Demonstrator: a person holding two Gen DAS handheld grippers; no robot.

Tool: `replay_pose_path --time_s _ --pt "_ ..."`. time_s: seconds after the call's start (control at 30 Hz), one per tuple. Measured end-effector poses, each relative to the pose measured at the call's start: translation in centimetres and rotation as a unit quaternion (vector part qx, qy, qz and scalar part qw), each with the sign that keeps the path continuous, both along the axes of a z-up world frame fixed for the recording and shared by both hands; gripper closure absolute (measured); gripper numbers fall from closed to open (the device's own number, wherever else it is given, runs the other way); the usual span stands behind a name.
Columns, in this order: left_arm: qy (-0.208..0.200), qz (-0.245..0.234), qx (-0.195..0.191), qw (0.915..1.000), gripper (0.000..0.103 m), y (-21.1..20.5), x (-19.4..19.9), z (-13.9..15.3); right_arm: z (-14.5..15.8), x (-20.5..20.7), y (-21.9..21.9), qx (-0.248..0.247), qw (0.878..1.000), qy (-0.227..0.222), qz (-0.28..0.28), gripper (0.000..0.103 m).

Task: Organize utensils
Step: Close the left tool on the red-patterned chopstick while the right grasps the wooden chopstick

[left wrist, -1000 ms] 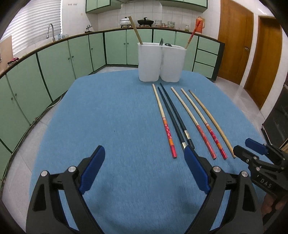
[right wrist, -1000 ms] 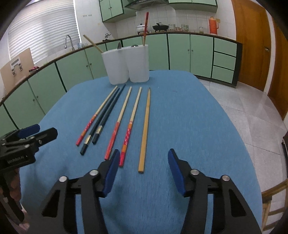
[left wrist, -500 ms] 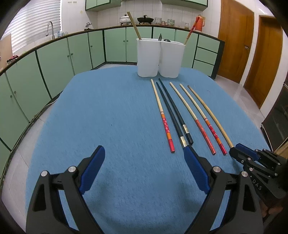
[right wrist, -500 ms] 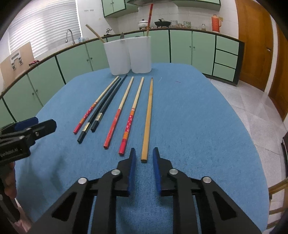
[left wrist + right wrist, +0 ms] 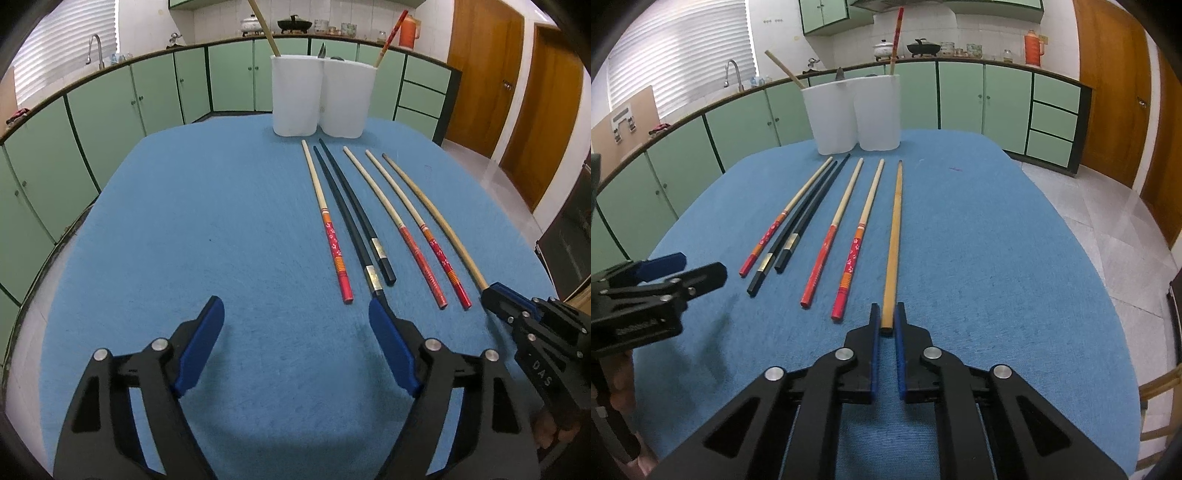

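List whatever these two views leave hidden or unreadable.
- Contents of the two white plastic utensil holders: opaque walls hide all but protruding tips, both views.
- Near end of the plain bamboo chopstick: whether the right claw pinches it; left view, the claw covers it.
- Near tip of a black chopstick: behind the left claw's finger.

The right gripper had its blue pads closed against the near end of a plain bamboo chopstick lying on the blue cloth. Left of it lay two red-handled chopsticks, two black ones and another red-handled one, all pointing toward two white holders. The left gripper hovered at the left edge, spread apart.
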State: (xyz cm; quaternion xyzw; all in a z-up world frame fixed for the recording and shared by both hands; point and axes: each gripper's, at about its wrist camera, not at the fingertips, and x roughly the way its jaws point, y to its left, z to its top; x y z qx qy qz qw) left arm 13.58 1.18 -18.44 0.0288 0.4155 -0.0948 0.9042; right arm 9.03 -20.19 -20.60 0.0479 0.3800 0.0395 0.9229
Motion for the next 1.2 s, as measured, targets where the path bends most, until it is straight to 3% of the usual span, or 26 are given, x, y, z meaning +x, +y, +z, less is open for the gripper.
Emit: replay_pose_path --time_s 0.17,0.3,0.47,0.57,0.63,0.7,0.87,1.2 --pt "0.012 0.0 -0.001 0.9999 0.034 -0.6 0.6 -0.4 0.8 0.0 -0.1 0.005 1.0 -0.007 0.002 0.096" --pt "0.023 -0.001 -0.001 0.9997 0.049 -1.1 1.0 -0.9 1.1 0.1 -0.1 0.008 1.0 -0.01 0.001 0.096" --pt "0.019 0.0 0.002 0.9998 0.059 -1.6 1.3 -1.0 1.2 0.1 -0.1 0.013 1.0 -0.011 0.001 0.096" --pt "0.014 -0.003 0.0 0.9999 0.074 -2.0 1.2 -1.0 1.2 -0.1 -0.2 0.016 1.0 -0.014 0.001 0.096" --pt "0.013 -0.008 -0.006 0.9999 0.093 -2.2 1.3 -1.1 1.3 -0.3 -0.2 0.019 1.0 -0.017 0.001 0.096" --pt "0.014 -0.012 -0.013 0.9997 0.101 -2.3 1.4 -1.1 1.5 -0.5 -0.3 0.021 1.0 -0.02 0.001 0.096" --pt "0.005 -0.009 -0.019 0.9998 0.101 -2.0 1.1 -0.7 2.2 -0.7 -0.5 0.023 0.999 -0.032 0.0 0.096" --pt "-0.048 -0.017 -0.011 0.9987 0.103 -2.0 -0.1 3.0 5.0 -1.0 -0.6 0.005 0.997 -0.071 0.001 0.096"
